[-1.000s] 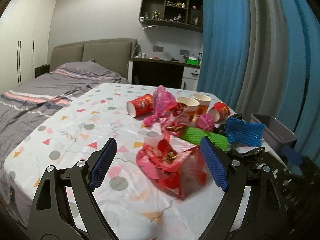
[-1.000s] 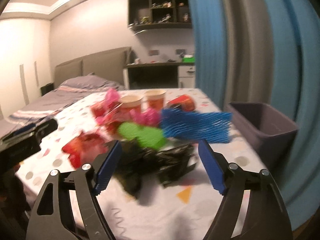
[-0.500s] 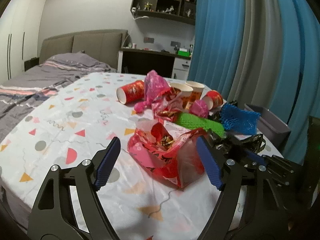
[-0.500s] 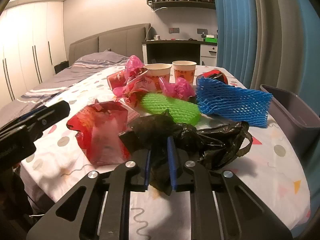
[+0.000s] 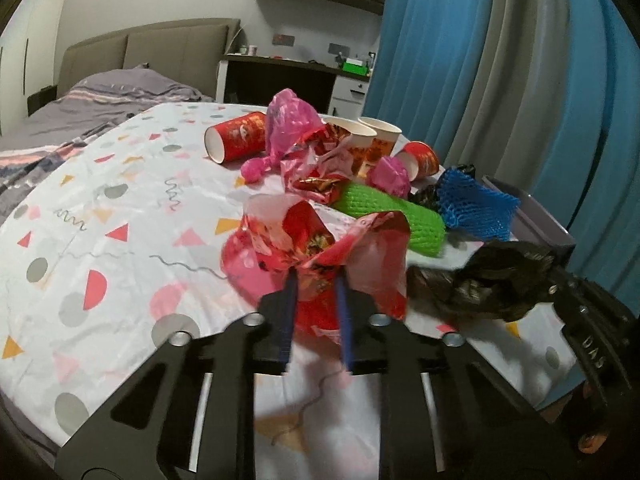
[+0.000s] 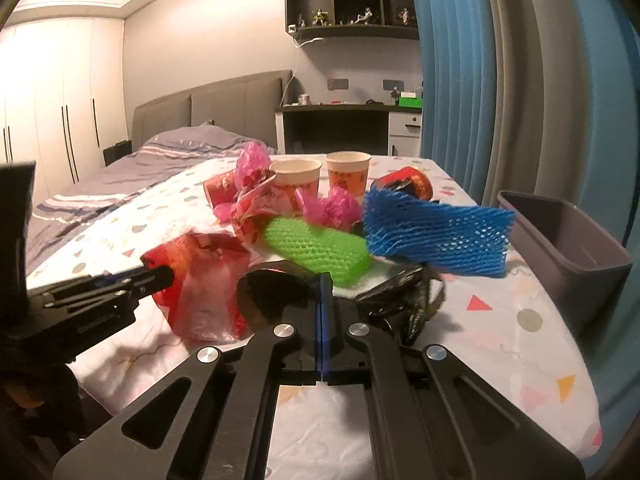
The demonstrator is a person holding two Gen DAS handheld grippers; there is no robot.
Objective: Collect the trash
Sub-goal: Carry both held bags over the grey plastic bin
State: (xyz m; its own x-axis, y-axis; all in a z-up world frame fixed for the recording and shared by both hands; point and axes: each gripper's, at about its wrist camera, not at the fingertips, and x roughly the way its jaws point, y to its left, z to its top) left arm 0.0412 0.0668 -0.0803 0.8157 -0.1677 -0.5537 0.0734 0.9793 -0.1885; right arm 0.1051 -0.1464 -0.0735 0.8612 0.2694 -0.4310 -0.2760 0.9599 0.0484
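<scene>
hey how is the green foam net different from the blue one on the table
The green net is rolled into a rounded tube lying on the tablecloth; the blue net is spread into a flatter, wider sheet. The green one sits lower and nearer the red bag; the blue one is propped higher, closer to the grey bin. Both are mesh foam sleeves, lying loose in the pile, in neither gripper.

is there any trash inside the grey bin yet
No, the grey bin beside the blue foam net shows only bare inner walls and floor.

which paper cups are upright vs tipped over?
The two pale cups stand upright, mouths up. The red cup left of the pile and another right lie sideways.
</scene>
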